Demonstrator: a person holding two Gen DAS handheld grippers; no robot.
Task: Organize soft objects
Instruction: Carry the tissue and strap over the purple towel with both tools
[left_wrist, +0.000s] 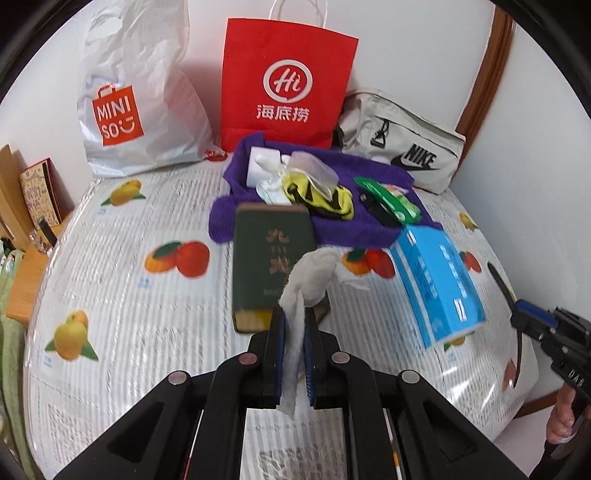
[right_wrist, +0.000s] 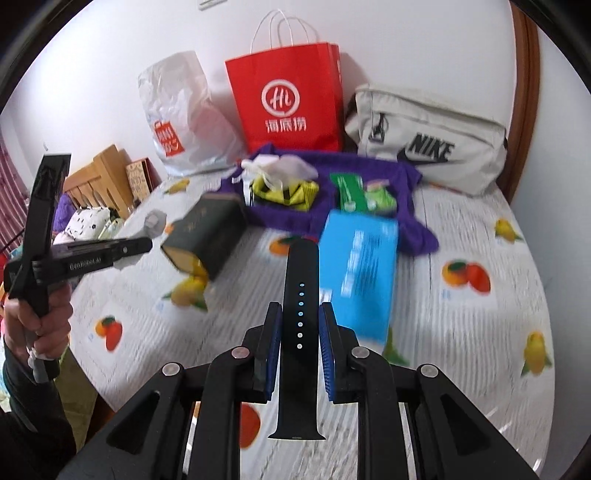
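Note:
My left gripper (left_wrist: 294, 314) is shut on a crumpled white tissue (left_wrist: 314, 277), which hangs above the table in the left wrist view. My right gripper (right_wrist: 300, 308) is shut on a black watch strap (right_wrist: 300, 295) with a row of small holes, held lengthwise between the blue pads. Farther back a purple cloth (left_wrist: 332, 221) lies spread on the table, carrying a yellow-and-black pouch (left_wrist: 325, 199), a green packet (left_wrist: 391, 201) and white tissue packs (left_wrist: 264, 170). The same purple cloth (right_wrist: 295, 218) shows in the right wrist view. Each gripper appears at the edge of the other's view.
A dark green box (left_wrist: 269, 258) and a blue box (left_wrist: 439, 284) stand in front of the cloth on the fruit-print tablecloth (left_wrist: 129, 277). Against the wall stand a white Miniso bag (left_wrist: 140, 103), a red paper bag (left_wrist: 288, 85) and a beige Nike bag (left_wrist: 406, 144). A wooden shelf (left_wrist: 22, 206) is left.

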